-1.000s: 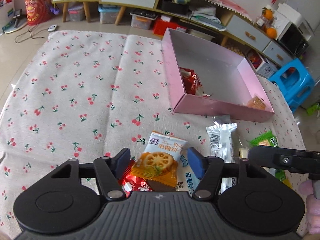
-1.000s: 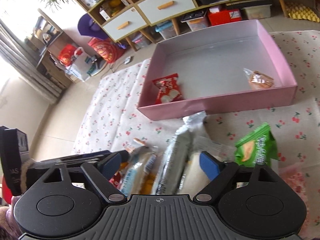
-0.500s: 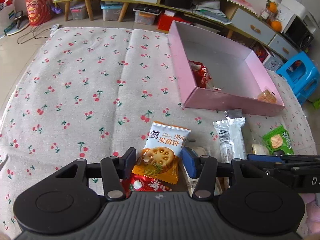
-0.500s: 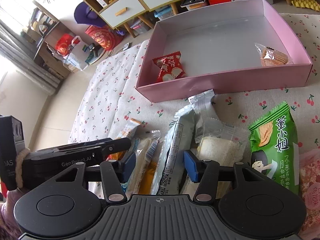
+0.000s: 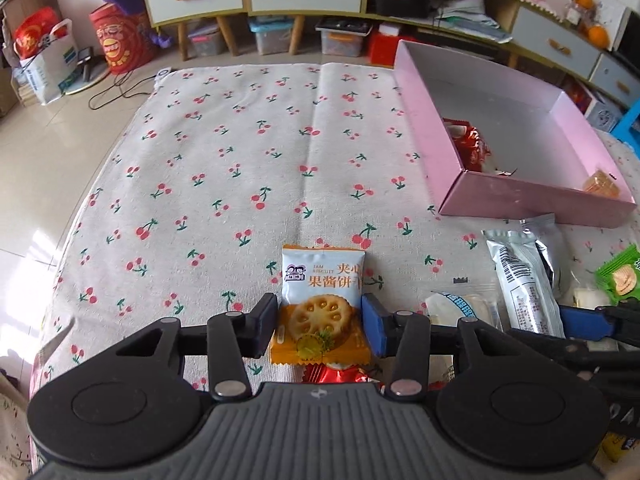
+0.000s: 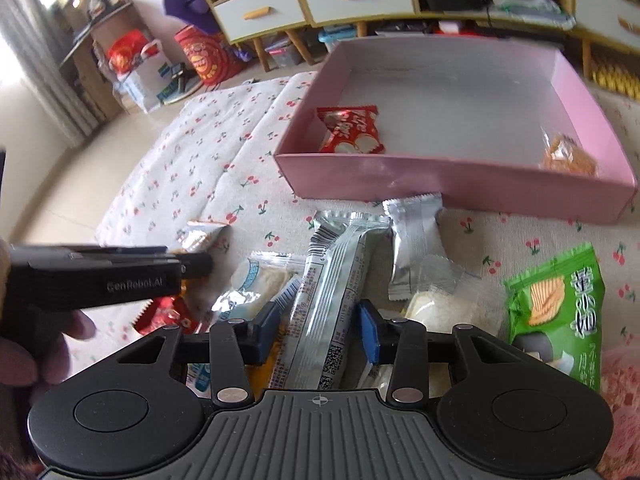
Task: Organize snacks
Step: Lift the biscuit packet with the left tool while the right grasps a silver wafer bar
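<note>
On cherry cloth (image 5: 240, 152), jam biscuit packet (image 5: 320, 304) sits between left jaws.

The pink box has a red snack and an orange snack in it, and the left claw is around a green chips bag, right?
Not quite. The left claw is around the jam biscuit packet, as the left wrist view shows. The green chips bag lies on the cloth off to the right. The pink box does hold a red snack and an orange snack.

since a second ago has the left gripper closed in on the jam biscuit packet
Yes. The left gripper has narrowed onto the jam biscuit packet, whose position on the cherry cloth looks unchanged.
</note>
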### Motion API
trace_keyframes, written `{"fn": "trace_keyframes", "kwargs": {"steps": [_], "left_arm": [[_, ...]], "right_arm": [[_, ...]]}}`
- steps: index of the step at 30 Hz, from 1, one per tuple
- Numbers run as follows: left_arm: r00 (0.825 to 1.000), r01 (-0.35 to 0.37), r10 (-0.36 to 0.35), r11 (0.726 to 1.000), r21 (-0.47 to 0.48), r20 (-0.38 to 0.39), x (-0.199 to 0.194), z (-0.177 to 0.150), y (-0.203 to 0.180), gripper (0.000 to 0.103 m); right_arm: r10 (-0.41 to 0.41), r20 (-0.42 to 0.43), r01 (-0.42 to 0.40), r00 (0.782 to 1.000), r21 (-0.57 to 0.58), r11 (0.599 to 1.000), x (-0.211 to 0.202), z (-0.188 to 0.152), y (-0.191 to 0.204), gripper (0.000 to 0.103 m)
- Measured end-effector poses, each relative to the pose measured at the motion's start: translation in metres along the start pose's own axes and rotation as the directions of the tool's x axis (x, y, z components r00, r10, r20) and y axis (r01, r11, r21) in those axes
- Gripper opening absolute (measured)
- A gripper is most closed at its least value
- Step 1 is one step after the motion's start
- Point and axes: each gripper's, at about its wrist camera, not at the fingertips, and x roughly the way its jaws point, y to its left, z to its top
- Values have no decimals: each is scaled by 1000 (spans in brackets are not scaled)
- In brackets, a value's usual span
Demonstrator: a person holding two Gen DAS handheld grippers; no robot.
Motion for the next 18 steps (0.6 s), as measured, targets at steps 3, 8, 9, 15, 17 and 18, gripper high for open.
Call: {"fn": "trace_keyframes", "kwargs": {"steps": [3,8,9,15,17,18], "left_arm": [[1000,-17,17,1000,-5,-7,-1,-1,-1,44],[1000,-20,19,999,-37,-21,-3,0,0,42],[1000,-20,19,999,-47,-22,-4,0,1,41],[1000,-3,-1,992,-126,-27,-7,2,12,38],[1000,3,-8,989,-148,-28,-7,3,15,38],[1000,4,-8,988,-154,-27,-8,3,15,38]], "right_arm": [[-33,12,34,999,-64,997,0,-3,8,39],[-56,27,59,998,-100,993,-1,-6,12,37],[-48,24,50,999,-83,995,-1,-5,10,36],[22,4,-23,1000,43,999,-5,4,-6,32],[37,3,-38,999,76,996,-7,6,-11,32],[47,1,-46,999,94,994,-9,8,-13,32]]}}
